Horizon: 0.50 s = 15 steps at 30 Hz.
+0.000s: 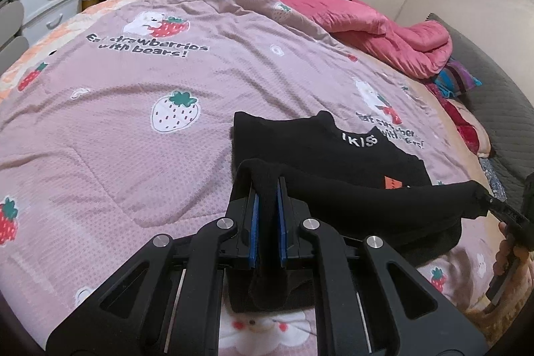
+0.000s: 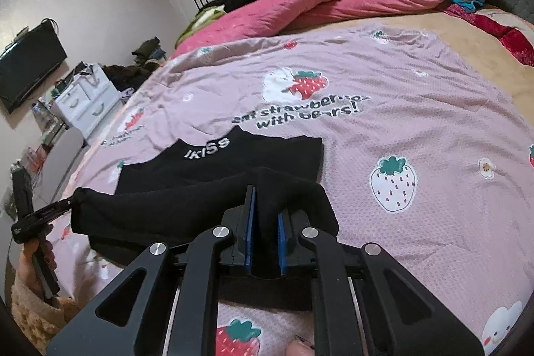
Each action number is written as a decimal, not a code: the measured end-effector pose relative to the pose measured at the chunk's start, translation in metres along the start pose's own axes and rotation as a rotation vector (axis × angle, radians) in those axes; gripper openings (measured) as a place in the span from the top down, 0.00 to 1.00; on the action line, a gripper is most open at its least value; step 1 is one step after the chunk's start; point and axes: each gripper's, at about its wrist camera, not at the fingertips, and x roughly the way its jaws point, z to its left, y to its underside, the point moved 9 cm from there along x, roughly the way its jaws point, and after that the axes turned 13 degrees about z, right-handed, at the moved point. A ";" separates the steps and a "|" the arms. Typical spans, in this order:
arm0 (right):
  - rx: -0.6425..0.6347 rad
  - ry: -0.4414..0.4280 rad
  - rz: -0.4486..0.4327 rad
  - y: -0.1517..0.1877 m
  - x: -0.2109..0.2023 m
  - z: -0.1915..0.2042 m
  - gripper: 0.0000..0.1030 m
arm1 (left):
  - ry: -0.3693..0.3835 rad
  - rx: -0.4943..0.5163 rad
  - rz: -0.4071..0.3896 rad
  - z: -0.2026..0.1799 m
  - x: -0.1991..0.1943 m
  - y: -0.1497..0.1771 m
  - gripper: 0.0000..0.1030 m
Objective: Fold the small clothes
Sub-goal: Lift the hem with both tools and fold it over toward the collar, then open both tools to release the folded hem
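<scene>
Carrying the near hem of the black knit top with white collar lettering [image 1: 333, 152] over toward its neck, on the mauve strawberry-print quilt [image 1: 133, 129].

The left gripper [image 1: 267, 189] and right gripper [image 2: 265, 202] are each clamped on a hem corner, the cloth stretched between them. Keep both level and the edge taut, then land it square on the collar; the layers beneath seem flat, though partly hidden.

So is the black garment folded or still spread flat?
Partly folded: the black garment's near edge is lifted over its flat part, pinched by both grippers.
</scene>
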 end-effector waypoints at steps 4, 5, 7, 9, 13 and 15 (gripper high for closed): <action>0.012 0.005 0.016 0.001 0.010 -0.005 0.79 | -0.032 -0.003 -0.018 0.003 0.001 -0.001 0.89; 0.015 0.014 0.013 0.002 0.010 -0.007 0.65 | -0.028 -0.010 -0.019 0.004 0.000 0.000 0.86; 0.023 0.039 -0.005 0.004 0.006 -0.012 0.47 | -0.023 -0.011 -0.025 0.003 -0.006 0.003 0.86; 0.032 0.048 -0.017 0.008 0.002 -0.016 0.47 | -0.027 0.008 -0.036 -0.002 -0.013 0.005 0.84; -0.004 0.071 -0.031 0.022 -0.006 -0.011 0.48 | -0.012 0.076 -0.048 -0.025 -0.028 0.021 0.80; -0.036 0.071 -0.023 0.031 -0.005 -0.005 0.54 | 0.005 0.110 -0.026 -0.036 -0.025 0.032 0.80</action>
